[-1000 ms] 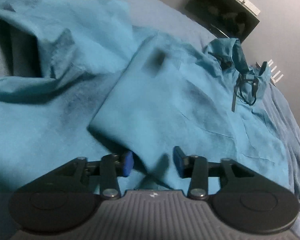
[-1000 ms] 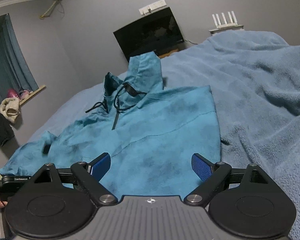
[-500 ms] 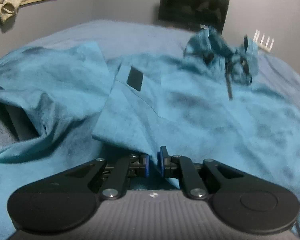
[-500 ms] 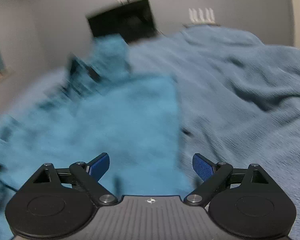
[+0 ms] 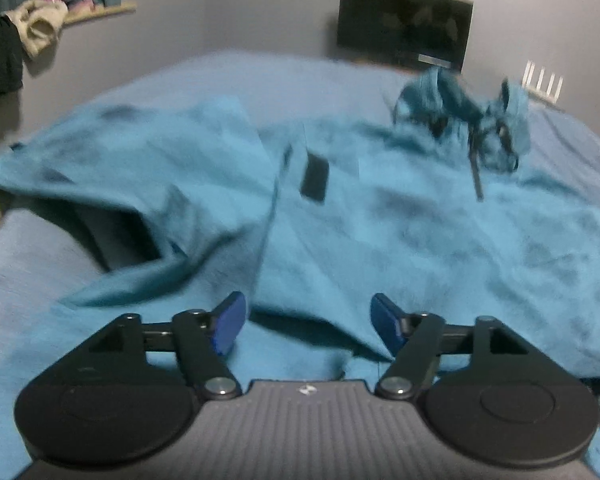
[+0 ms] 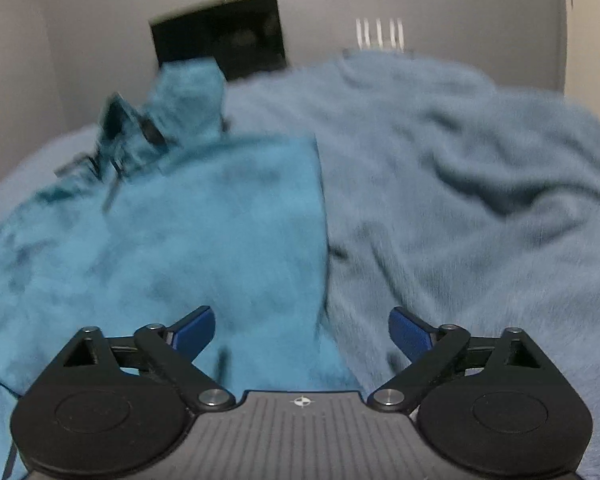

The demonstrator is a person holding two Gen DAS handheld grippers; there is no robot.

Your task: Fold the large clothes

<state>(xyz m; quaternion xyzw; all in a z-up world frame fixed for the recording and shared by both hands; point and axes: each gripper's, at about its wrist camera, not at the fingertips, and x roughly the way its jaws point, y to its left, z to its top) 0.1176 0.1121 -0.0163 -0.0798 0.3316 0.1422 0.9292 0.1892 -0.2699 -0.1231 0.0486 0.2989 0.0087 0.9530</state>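
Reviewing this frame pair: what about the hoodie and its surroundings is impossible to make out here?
- Left wrist view: the hoodie's drawstrings smear with motion blur; their ends are unclear.
- Left wrist view: the black patch may carry a label; too blurred to read.
- Right wrist view: the hoodie's near hem is hidden behind the right tool.
- Both views: the dark screen on the wall is blurred; nothing on it is legible.

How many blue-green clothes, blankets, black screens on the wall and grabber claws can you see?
Teal hoodie: 1
Blue blanket: 1
Black screen: 1
Grippers: 2, the left gripper and the right gripper, both open and holding nothing
Total: 5
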